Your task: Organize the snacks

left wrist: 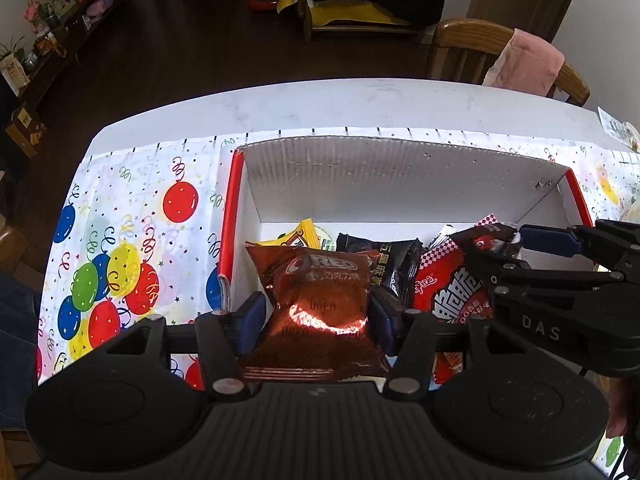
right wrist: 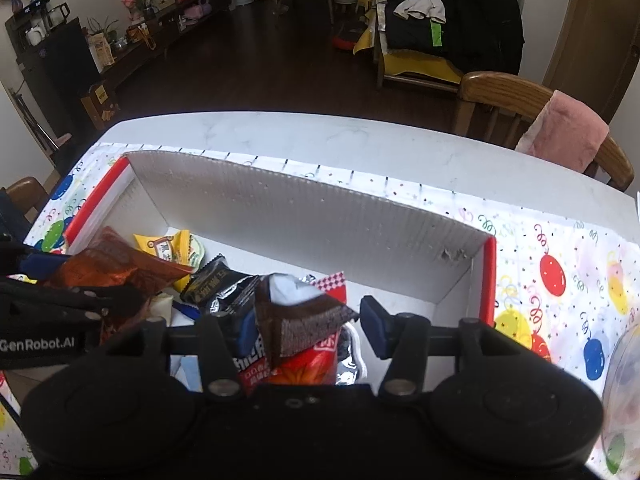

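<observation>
The lower end of the shiny copper-brown Oreo snack packet (left wrist: 320, 304) is cut off behind the left tool (left wrist: 318, 322) body, so its full length cannot be seen. That tool is clenched on the packet, blue pads pressing both sides, holding it above the near end of the white corrugated box with red edges (left wrist: 360, 176). Inside the box, partly hidden by the packet, lie a yellow pouch (left wrist: 306, 234), a black wrapper with gold print (left wrist: 394, 266) and a red packet with checkered trim (left wrist: 448, 284).

In the right wrist view, the right tool (right wrist: 308, 326) has its fingers spread; a dark brown wrapper (right wrist: 304, 324) stands against its left pad, well apart from the right pad, so whether it is grasped cannot be told. The box rests on a balloon-print cloth (left wrist: 120, 240) covering the white desk (left wrist: 320, 104).
</observation>
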Available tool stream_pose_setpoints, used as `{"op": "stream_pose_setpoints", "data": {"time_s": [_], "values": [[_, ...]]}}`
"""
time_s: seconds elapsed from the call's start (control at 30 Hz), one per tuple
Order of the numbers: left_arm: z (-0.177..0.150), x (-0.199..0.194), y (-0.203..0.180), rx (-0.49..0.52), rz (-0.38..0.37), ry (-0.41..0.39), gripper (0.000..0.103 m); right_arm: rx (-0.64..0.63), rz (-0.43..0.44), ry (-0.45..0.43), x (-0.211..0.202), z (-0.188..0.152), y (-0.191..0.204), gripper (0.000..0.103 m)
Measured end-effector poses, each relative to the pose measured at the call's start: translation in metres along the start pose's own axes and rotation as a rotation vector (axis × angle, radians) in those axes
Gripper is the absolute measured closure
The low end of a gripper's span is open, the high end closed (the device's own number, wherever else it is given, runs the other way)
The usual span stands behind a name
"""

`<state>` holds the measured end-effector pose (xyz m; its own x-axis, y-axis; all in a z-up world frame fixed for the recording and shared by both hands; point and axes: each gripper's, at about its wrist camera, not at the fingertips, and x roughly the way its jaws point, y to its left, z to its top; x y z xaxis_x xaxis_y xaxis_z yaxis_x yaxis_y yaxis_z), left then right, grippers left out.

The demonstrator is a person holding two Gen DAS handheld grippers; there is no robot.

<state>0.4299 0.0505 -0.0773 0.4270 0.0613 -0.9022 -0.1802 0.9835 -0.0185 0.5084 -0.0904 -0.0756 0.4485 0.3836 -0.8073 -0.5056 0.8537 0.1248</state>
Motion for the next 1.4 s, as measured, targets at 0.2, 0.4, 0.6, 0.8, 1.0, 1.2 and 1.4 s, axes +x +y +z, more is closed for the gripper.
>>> {"op": "stream_pose_setpoints", "data": {"time_s": [0.2,0.4,0.6,0.8,1.0,1.2,1.4], "values": [[-0.007,-0.011,0.006,-0.016,-0.009,-0.037,0.038,-0.004,0.003,-0.028,-0.015,-0.006,0.003,0.04],[-0.019,-0.031,0.01,-0.02,-0.024,-0.091,0.035,0.012,0.026,-0.07,-0.041,-0.015,0.001,0.031],[-0.037,-0.056,0.011,-0.013,-0.034,-0.148,0.031,0.046,0.064,-0.127,-0.074,-0.029,0.0,0.018],[-0.056,-0.083,0.005,0.024,-0.055,-0.215,0.031,0.069,0.093,-0.186,-0.109,-0.045,0.005,0.009],[-0.076,-0.111,0.002,0.053,-0.077,-0.28,0.024,0.081,0.12,-0.253,-0.14,-0.06,0.01,0.002],[-0.097,-0.139,0.006,0.064,-0.097,-0.348,0.018,0.106,0.127,-0.304,-0.166,-0.08,0.012,0.0],[-0.116,-0.159,0.011,0.059,-0.141,-0.391,0.0,0.099,0.11,-0.338,-0.185,-0.102,0.018,0.0]]}}
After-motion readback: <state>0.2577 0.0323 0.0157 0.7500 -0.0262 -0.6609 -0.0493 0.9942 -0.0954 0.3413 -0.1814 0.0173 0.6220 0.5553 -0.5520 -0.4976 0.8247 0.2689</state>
